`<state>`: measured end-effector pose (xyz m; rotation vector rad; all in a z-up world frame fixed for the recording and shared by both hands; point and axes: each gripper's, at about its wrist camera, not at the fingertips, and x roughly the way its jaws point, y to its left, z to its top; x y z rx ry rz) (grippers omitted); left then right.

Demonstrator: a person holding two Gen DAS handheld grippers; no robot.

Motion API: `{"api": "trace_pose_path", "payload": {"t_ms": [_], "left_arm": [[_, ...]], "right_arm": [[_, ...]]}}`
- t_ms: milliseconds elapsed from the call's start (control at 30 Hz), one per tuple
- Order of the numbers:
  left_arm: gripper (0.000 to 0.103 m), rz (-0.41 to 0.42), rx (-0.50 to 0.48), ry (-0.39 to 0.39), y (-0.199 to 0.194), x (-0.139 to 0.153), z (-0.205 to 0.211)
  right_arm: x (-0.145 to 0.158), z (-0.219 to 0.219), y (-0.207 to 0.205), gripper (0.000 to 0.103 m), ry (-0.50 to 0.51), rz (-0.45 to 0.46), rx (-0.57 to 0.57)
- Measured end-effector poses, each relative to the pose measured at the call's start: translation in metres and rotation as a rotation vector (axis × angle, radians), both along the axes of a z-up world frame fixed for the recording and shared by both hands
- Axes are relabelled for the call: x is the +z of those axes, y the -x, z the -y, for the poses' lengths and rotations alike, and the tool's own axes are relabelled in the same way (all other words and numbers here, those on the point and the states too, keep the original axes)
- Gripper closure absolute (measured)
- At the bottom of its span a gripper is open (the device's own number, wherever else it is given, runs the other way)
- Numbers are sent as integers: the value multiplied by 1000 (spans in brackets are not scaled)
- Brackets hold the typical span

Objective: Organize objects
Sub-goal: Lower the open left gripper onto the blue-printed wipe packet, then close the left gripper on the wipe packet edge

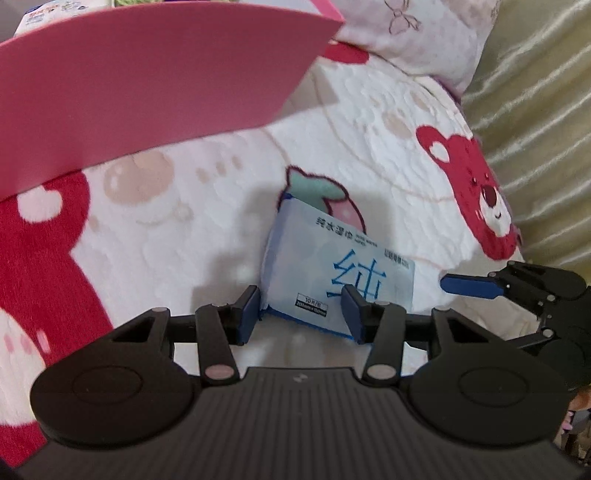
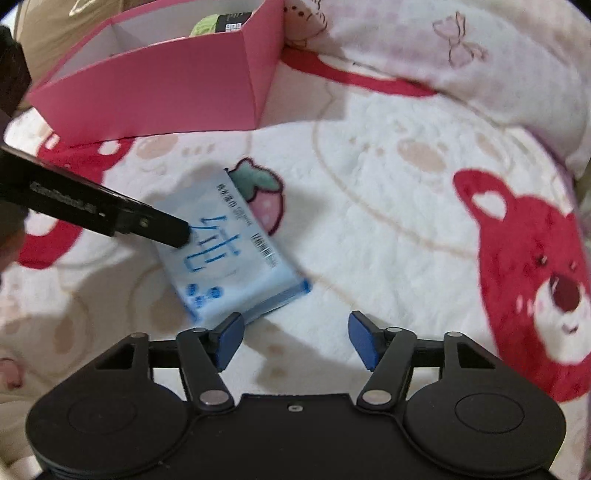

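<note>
A pale blue pack of wet wipes (image 1: 332,266) lies on a white blanket with red bears (image 1: 184,221). My left gripper (image 1: 301,314) straddles the pack's near end, its blue pads at both sides; the jaws stand close against the pack. In the right wrist view the pack (image 2: 229,266) lies flat with the left gripper's finger (image 2: 162,225) over it. My right gripper (image 2: 291,338) is open and empty, just right of the pack's near corner. A pink box (image 2: 159,85) stands beyond.
The pink box (image 1: 147,85) holds a green item (image 2: 207,26) and other packs. A pillow with bows (image 2: 461,55) lies at the back right. The right gripper (image 1: 491,286) shows at the right in the left wrist view. A green striped fabric (image 1: 535,110) borders the blanket.
</note>
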<state>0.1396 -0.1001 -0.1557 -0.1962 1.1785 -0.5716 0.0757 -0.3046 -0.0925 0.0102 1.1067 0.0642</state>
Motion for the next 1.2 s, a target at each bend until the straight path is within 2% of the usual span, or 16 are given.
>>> {"api": "trace_pose_path", "payload": {"t_ms": [67, 167, 200, 333, 400, 533, 633, 733, 800, 867, 1033, 1200], "left_arm": [[56, -18, 3, -15, 1, 0, 3], [57, -75, 27, 17, 1, -2, -2], [57, -72, 30, 17, 2, -2, -3], [57, 64, -10, -49, 10, 5, 6], [57, 133, -2, -42, 12, 7, 9], [56, 162, -3, -35, 12, 2, 12], [58, 87, 45, 21, 5, -2, 4], [59, -26, 88, 109, -1, -6, -5], [59, -92, 117, 131, 0, -10, -8], [59, -95, 139, 108, 4, -8, -8], [62, -118, 241, 103, 7, -11, -10], [67, -120, 312, 87, 10, -15, -11]], "right_arm": [[2, -1, 3, 33, -11, -1, 1], [1, 1, 3, 33, 0, -8, -4], [2, 4, 3, 33, 3, -9, -16], [6, 12, 2, 29, -38, -18, -48], [6, 13, 2, 29, -76, -32, -64], [2, 2, 2, 28, -152, -53, -66], [-5, -5, -3, 28, -173, -47, -71], [-14, -6, -10, 29, -212, -36, -84], [-13, -9, -12, 40, -219, -7, -72], [-10, -16, -15, 40, -181, 27, -41], [-8, -30, -20, 40, -93, 86, 65], [-18, -21, -21, 33, -125, 69, 15]]}}
